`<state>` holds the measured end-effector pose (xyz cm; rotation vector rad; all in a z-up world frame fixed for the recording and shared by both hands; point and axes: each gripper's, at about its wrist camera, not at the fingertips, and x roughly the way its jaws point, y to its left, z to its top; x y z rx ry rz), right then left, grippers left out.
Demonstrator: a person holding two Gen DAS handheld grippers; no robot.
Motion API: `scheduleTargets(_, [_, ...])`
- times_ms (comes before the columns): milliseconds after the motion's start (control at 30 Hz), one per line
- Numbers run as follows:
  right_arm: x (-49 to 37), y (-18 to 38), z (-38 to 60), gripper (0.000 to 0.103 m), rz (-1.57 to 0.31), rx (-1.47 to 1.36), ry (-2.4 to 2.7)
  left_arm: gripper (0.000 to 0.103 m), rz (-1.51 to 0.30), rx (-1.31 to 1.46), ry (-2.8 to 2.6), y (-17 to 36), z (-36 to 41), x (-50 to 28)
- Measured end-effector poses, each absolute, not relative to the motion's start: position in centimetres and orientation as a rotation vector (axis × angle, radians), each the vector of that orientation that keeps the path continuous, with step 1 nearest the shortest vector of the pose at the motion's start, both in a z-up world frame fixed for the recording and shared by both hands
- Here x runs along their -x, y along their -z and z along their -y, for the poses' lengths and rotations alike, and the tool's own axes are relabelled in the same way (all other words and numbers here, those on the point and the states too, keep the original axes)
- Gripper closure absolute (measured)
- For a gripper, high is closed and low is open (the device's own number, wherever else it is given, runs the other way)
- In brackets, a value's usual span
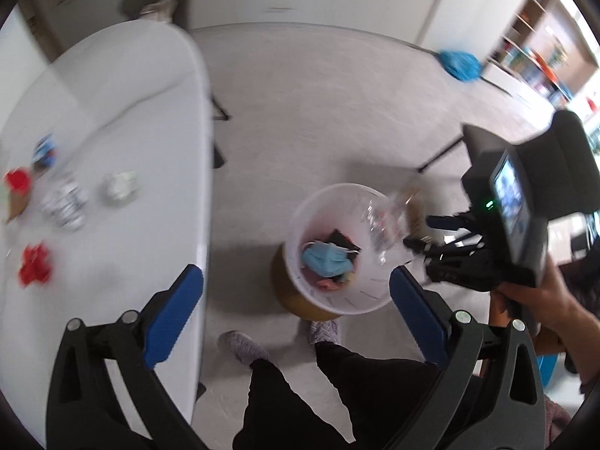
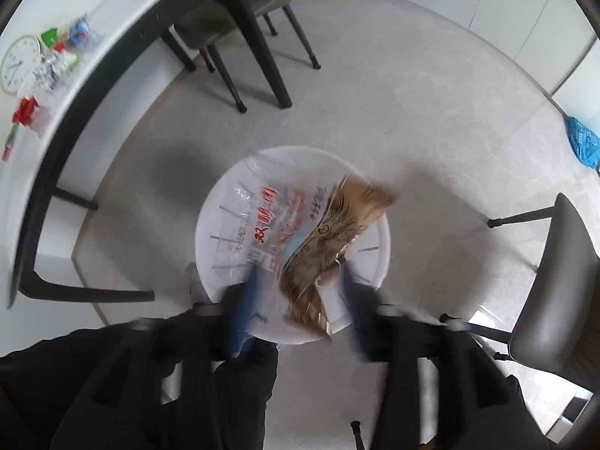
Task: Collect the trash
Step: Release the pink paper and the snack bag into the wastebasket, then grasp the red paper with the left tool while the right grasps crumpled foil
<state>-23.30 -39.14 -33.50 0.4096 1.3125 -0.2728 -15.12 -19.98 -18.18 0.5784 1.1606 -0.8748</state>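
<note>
A white trash bin [image 1: 369, 302] stands on the floor beside the white table [image 1: 142, 120], with a blue face mask [image 1: 326, 260] and other scraps inside. In the right wrist view the bin [image 2: 210, 232] lies straight below. My right gripper [image 2: 300, 273] is open above it, and a clear-and-brown printed wrapper [image 2: 300, 232] hangs loose between its blurred fingers over the bin. My left gripper [image 1: 296, 300] is open and empty, above the table edge and floor. The right gripper [image 1: 420, 234] also shows in the left wrist view. Crumpled red, silver and white trash [image 1: 63, 202] lies on the table.
Dark chairs stand behind the table [image 2: 247, 18] and at the right [image 2: 555, 281]. A blue bag [image 2: 583, 142] lies on the floor by the wall. A round clock [image 2: 20, 62] rests on the table. The person's legs and slippers [image 1: 243, 345] are below the grippers.
</note>
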Motion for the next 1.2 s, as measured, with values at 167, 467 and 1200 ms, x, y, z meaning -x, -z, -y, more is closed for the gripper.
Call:
scheduleTargets(167, [21.8, 33.7, 38.2, 0.017, -1.347, -0.401, 0.290, 0.008, -1.163, -0.508, 0.811, 17.0, 17.9, 13.8])
scheduleTargets(467, [21.4, 21.0, 36.2, 0.002, -1.105, -0.460, 0.375, 0.008, -1.090, -0.457, 0.796, 14.3, 15.0, 12.1])
scheduleTargets(1200, [10.9, 14.5, 24.9, 0.002, -1.028, -0.346, 0.252, 0.008, -1.095, -0.320, 0.418, 18.7, 1.3, -4.2])
